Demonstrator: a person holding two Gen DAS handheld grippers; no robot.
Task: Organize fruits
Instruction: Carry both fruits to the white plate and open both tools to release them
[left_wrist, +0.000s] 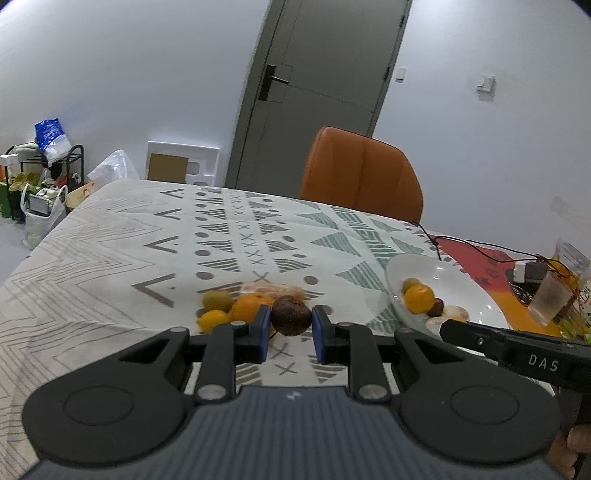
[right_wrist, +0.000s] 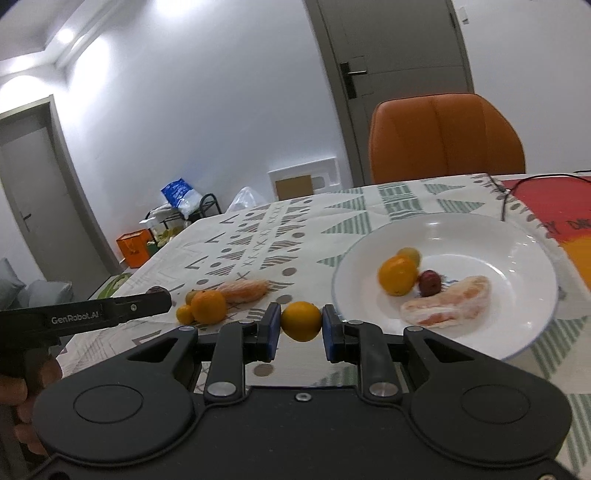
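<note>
Gripping one fruit each, both tongs are held above the cloth: a brown fruit (left_wrist: 291, 315) is pinched by the left gripper (left_wrist: 290, 328), a yellow citrus (right_wrist: 301, 321) by the right gripper (right_wrist: 300, 329), presumably bound for the plate (right_wrist: 517, 332). Beyond, loose fruit (right_wrist: 207, 306) is left waiting; nothing is seen barring the way.

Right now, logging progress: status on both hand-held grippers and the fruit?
Left hand-held gripper shut on brown fruit. Right hand-held gripper shut on orange. White plate partly filled, path clear.
</note>
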